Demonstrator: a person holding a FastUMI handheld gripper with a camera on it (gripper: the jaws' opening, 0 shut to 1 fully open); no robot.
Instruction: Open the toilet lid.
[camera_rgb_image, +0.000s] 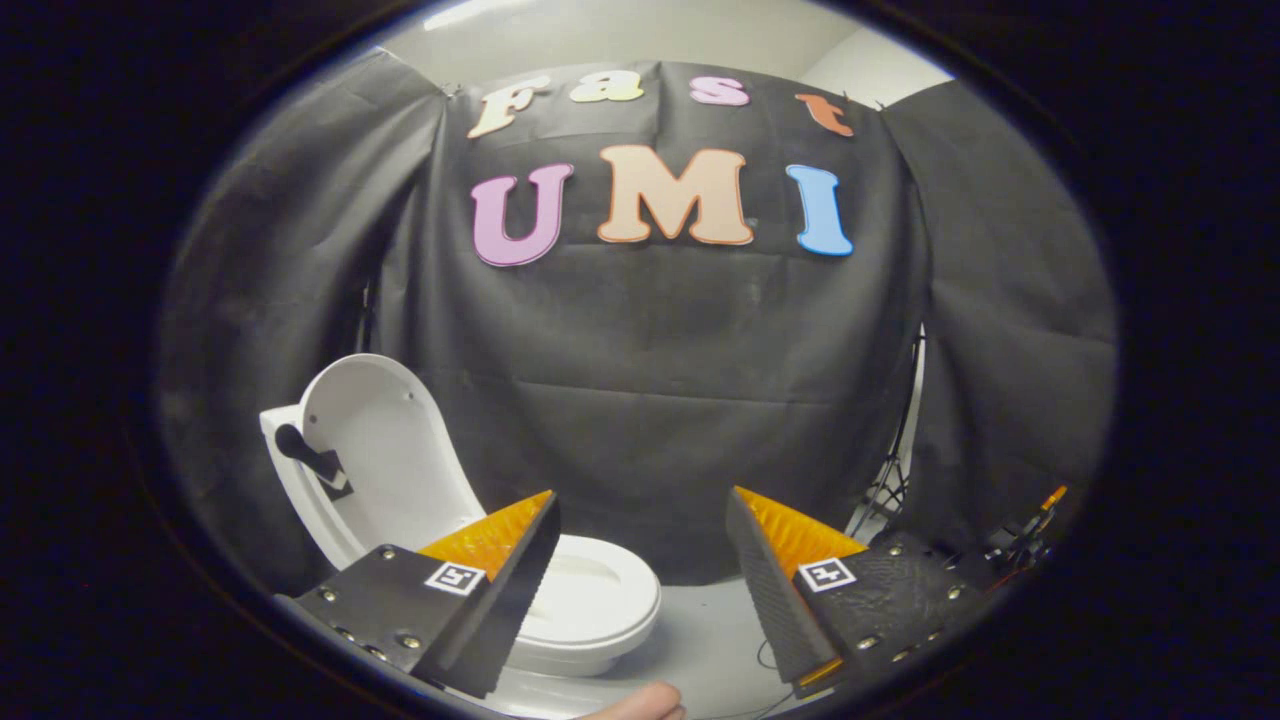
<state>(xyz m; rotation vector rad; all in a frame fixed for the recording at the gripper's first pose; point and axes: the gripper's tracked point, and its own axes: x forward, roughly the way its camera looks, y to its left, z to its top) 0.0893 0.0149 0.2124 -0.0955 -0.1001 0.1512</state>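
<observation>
A white toilet (590, 600) stands on the floor just beyond my left finger. Its lid (385, 455) is raised, upright and leaning back against the tank, with the inner side facing me. The seat ring lies flat on the bowl, partly hidden by my left finger (505, 580). My gripper (640, 520) is open, the fingers wide apart with nothing between them. It hangs above and in front of the bowl, touching neither lid nor seat.
Black cloth walls close off the back and both sides. A tripod leg (885, 490) and some cables stand at the right behind the cloth edge. Grey floor (700, 630) lies ahead between the fingers. A fingertip of a hand (640, 703) shows below.
</observation>
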